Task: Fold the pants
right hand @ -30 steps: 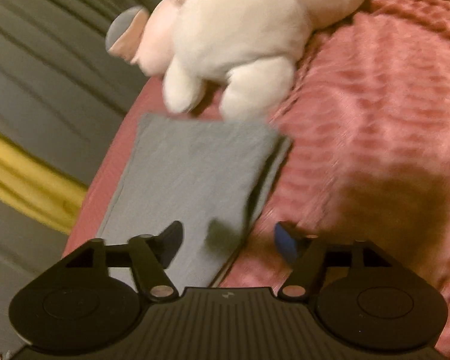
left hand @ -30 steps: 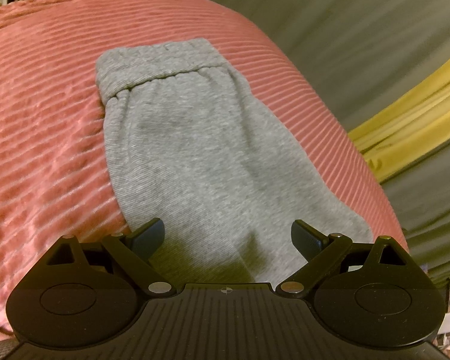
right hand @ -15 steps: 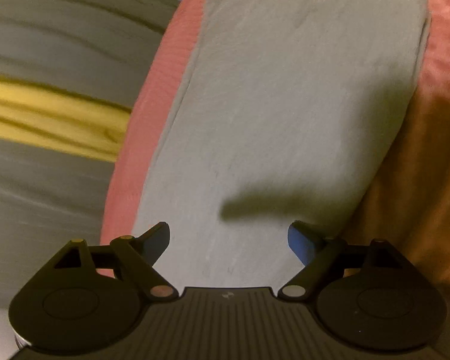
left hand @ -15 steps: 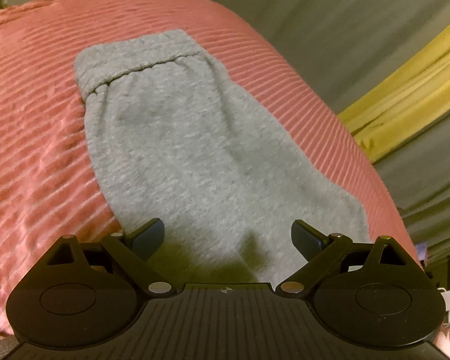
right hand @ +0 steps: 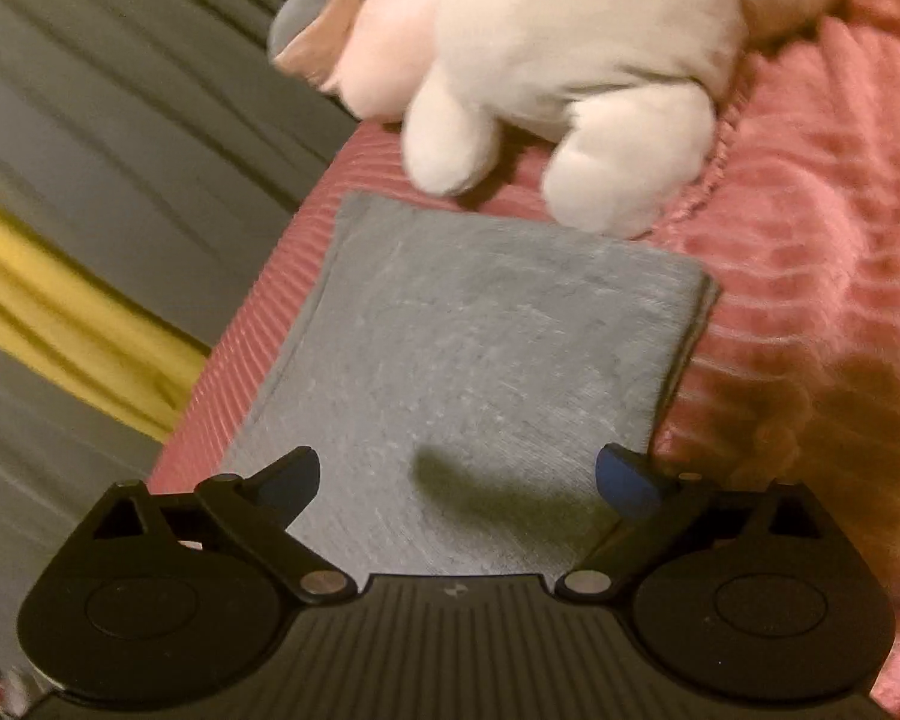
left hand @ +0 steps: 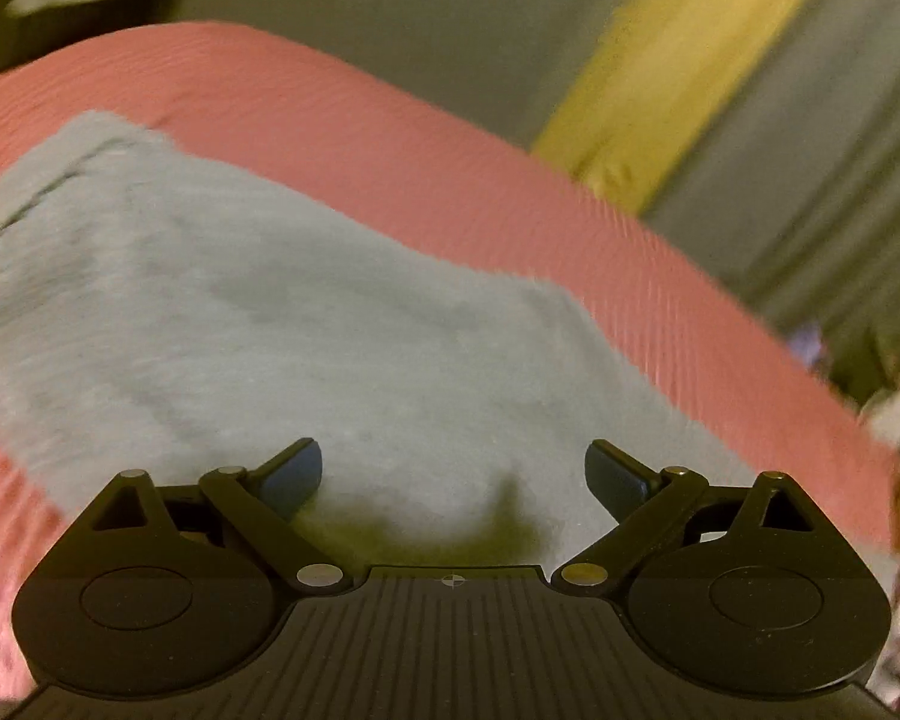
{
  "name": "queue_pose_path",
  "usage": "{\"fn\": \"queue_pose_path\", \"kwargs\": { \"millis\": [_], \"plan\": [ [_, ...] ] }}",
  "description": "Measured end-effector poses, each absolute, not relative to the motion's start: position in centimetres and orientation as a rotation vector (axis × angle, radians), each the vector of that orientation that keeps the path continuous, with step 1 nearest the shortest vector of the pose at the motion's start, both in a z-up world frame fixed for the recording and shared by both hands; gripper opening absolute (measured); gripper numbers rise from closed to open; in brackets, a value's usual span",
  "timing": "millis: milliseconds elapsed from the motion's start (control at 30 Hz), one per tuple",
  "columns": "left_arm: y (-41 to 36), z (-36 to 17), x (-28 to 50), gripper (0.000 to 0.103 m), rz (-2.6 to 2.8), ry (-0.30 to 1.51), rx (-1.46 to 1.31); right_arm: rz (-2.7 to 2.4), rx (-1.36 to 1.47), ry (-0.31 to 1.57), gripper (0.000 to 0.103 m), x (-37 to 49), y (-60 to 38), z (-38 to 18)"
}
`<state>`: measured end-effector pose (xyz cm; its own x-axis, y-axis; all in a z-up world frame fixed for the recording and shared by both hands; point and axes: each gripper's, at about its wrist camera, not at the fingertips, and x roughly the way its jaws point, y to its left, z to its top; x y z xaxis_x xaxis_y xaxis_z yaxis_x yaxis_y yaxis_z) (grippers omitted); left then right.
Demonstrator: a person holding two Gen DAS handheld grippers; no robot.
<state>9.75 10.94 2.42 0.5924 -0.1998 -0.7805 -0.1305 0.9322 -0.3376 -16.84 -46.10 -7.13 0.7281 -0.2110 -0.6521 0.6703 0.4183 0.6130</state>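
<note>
Left wrist view: the left hand-held gripper (left hand: 453,471) is hovering wide apart and empty over the grey pants (left hand: 282,324), lying flat on the pink bedspread (left hand: 426,180). Right wrist view: the right hand-held gripper (right hand: 457,480) is opening, gripping nothing, above the pants' far end (right hand: 486,324) just beside the plush toy (right hand: 570,54). Soft, light knit; pinching corners probably suits.

Both views look forward and steeply down from just behind their own black gripper fingers, close over a bed spread with a ribbed pink blanket (left hand: 510,180). The left wrist view faces the flat grey knit pants (left hand: 306,348), filling its middle and left. The right wrist view faces the same grey pants (right hand: 480,360) toward a white plush toy (right hand: 570,60) at its top. Both share the pants, the blanket and a yellow-striped grey cloth (right hand: 60,300) beyond the bed's edge.
</note>
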Motion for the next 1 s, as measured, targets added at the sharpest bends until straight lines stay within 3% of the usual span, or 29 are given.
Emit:
{"fn": "queue_pose_path", "kwargs": {
  "millis": [267,633,1000],
  "plan": [
    [8.1,-2.4,13.7,0.098,0.058,1.049,-0.228,-0.579,1.015,0.517,0.099,-17.1,-46.2,-7.7],
    [11.4,-2.0,13.1,0.098,0.321,1.020,-0.119,-0.618,0.882,0.626,0.099,-15.3,-45.2,-7.2],
    [2.8,-0.3,6.5,0.098,-0.134,0.963,0.136,-0.602,0.903,0.612,0.099,-15.8,-45.4,-7.3]
  ]
}}
